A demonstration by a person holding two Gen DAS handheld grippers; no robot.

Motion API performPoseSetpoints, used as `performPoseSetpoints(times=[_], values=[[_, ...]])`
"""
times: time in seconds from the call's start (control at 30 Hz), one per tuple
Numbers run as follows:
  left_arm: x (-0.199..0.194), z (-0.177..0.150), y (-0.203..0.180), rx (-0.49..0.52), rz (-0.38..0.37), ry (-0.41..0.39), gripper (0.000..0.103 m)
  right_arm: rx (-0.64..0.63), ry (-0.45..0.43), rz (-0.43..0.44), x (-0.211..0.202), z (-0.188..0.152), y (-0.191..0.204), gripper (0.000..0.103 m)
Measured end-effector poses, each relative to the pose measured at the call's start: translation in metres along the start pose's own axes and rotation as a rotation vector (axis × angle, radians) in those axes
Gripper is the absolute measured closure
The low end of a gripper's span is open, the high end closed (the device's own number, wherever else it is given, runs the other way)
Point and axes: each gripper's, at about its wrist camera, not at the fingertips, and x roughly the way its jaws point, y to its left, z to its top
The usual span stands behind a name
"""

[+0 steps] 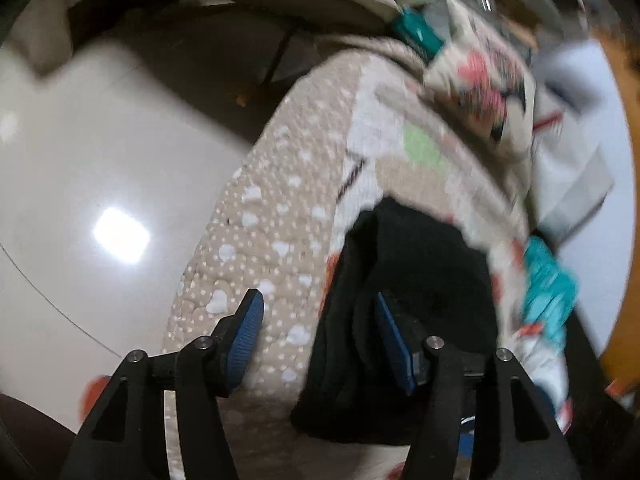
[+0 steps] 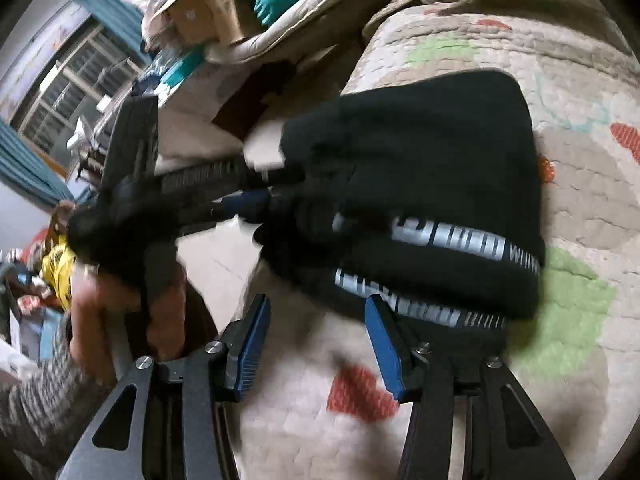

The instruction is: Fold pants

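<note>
The black pants (image 2: pixel 420 176) lie bunched on a quilted bedspread (image 2: pixel 580 200), with white lettered stripes (image 2: pixel 448 240) showing. In the left wrist view the pants (image 1: pixel 416 280) hang over the bed edge. My left gripper (image 1: pixel 316 316) is open; its right finger (image 1: pixel 392 340) lies against the black cloth, its left finger over the quilt (image 1: pixel 280 220). My right gripper (image 2: pixel 316 320) is open and empty just in front of the pants. The left gripper also shows in the right wrist view (image 2: pixel 256 196), reaching into the pants' left edge, held by a hand (image 2: pixel 120 308).
A glossy pale floor (image 1: pixel 100 168) lies left of the bed. A patterned pillow (image 1: pixel 480 80) and teal items (image 1: pixel 548 288) sit on the bed. Cardboard boxes (image 2: pixel 200 12) and bedding are piled behind. A window with teal curtains (image 2: pixel 72 76) is at far left.
</note>
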Motion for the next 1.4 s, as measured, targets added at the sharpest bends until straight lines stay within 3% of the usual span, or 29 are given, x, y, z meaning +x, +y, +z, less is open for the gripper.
performPoseSetpoints(times=[0.2,0.27,0.3,0.37,0.47,0.53,0.63,0.73,0.9,1.03,1.13,1.2,1.33,1.4], values=[[-0.012,0.007,0.015,-0.086,0.005,-0.069,0.046,-0.074,-0.164,-0.023,-0.008,0.035,0.029,0.05],[-0.014,0.008,0.02,-0.113,0.008,-0.075,0.046,-0.033,-0.103,0.007,0.016,0.039,0.024,0.049],[-0.014,0.008,0.023,-0.131,0.001,-0.072,0.046,0.029,0.008,0.062,0.042,0.034,0.015,0.049],[-0.012,0.008,0.029,-0.164,-0.031,-0.058,0.046,0.099,0.144,0.096,0.068,0.016,0.005,0.05],[-0.005,0.007,0.025,-0.166,-0.097,-0.022,0.046,0.085,0.139,0.131,0.056,-0.004,0.005,0.051],[0.0,0.005,0.016,-0.135,-0.125,-0.003,0.046,0.074,0.075,0.144,0.023,-0.005,-0.001,0.051],[0.001,0.003,0.003,-0.091,-0.136,-0.012,0.042,0.073,-0.035,0.116,-0.02,0.008,-0.017,0.051],[0.0,0.002,-0.005,-0.058,-0.138,-0.027,0.041,0.139,-0.131,0.034,-0.05,0.026,-0.047,0.043],[-0.024,0.001,-0.018,0.024,-0.149,-0.154,0.037,0.252,-0.143,-0.117,-0.034,0.036,-0.093,0.04],[-0.007,-0.004,-0.031,0.079,-0.165,-0.073,0.034,0.361,-0.135,-0.088,-0.012,0.037,-0.123,0.04],[0.022,-0.011,-0.037,0.124,-0.031,0.031,0.034,0.397,-0.135,-0.032,-0.005,0.04,-0.126,0.04],[0.043,-0.016,-0.034,0.11,-0.01,0.123,0.032,0.398,-0.124,-0.008,-0.002,0.045,-0.132,0.04],[0.052,-0.02,-0.044,0.181,0.005,0.129,0.02,0.41,-0.099,0.055,0.014,0.051,-0.138,0.037],[0.054,-0.022,-0.046,0.191,0.014,0.12,0.019,0.425,-0.11,0.097,0.022,0.053,-0.142,0.034]])
